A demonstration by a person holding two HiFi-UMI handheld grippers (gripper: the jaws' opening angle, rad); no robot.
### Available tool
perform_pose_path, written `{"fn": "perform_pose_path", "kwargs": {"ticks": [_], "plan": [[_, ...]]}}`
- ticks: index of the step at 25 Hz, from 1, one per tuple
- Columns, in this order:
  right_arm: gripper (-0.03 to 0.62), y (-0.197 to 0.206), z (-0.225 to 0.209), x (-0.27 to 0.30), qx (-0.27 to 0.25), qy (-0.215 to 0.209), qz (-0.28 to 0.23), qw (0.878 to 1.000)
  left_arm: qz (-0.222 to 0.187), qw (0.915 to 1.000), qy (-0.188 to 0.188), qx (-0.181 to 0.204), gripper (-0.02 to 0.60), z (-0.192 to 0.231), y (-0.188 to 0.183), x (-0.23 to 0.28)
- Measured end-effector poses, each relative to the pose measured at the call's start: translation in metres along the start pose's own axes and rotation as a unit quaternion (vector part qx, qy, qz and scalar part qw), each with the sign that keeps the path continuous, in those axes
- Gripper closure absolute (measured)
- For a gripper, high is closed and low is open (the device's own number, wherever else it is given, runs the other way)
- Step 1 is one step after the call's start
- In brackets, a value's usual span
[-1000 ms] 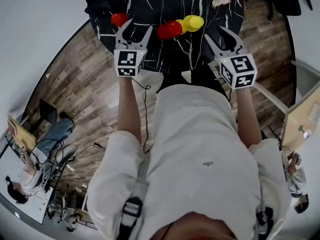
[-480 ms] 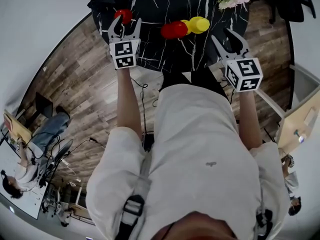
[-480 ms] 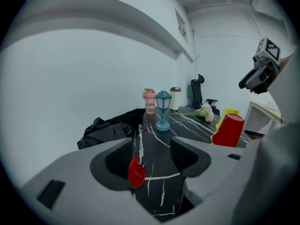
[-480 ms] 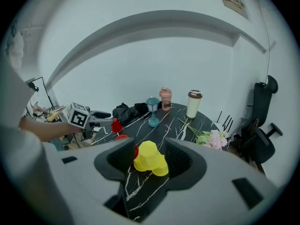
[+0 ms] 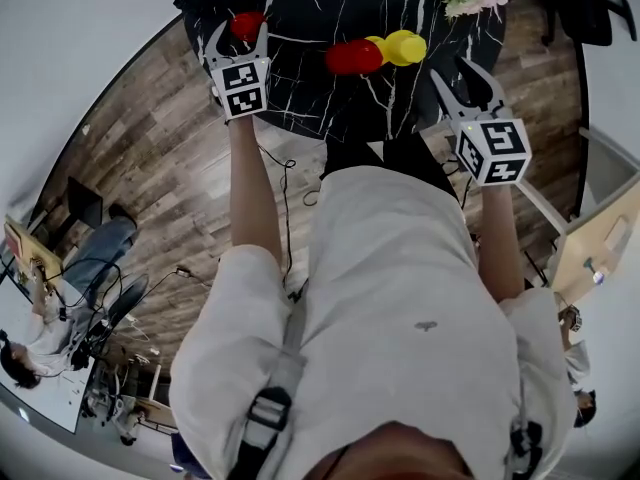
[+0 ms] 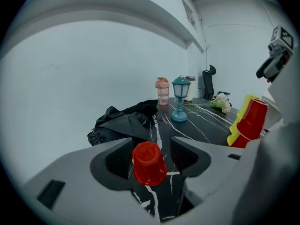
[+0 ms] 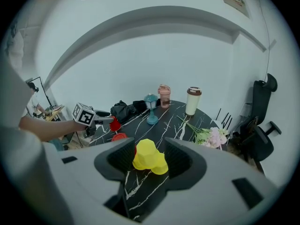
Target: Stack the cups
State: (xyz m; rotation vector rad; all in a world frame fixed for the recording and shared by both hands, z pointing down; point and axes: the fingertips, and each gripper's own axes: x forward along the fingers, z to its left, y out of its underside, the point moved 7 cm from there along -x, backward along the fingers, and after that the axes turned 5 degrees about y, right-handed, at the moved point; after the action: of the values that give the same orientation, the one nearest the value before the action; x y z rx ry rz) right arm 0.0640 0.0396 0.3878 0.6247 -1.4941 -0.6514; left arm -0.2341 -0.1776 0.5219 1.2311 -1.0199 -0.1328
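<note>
1. Left gripper (image 5: 237, 38): jaws apart. An upturned red cup (image 6: 149, 164) stands between the pads, and neither pad seems to touch it.
2. Step in hand, as I judge it: grasp this cup. Centre it and close gently on the wall. The taper could let it slip.
3. Lift straight off the table (image 6: 201, 125), then carry it to the stacked cups (image 6: 248, 121) off to this gripper's right.
4. Right gripper (image 5: 464, 83): jaws apart and empty. Yellow cups (image 7: 149, 157) lie ahead of it.

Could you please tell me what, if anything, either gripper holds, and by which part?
Nothing is held: the left gripper stands open around the red cup without contact; the right gripper is open, empty.
</note>
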Motion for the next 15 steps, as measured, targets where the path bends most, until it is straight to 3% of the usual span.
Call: {"fn": "perform_pose_path", "kwargs": {"ticks": [15], "plan": [[0.393,0.002,0.008,0.002,0.008,0.006,0.002,1.000,0.024,0.9996,0.010,-0.009,0.344,0.010,0.013,0.014]]}}
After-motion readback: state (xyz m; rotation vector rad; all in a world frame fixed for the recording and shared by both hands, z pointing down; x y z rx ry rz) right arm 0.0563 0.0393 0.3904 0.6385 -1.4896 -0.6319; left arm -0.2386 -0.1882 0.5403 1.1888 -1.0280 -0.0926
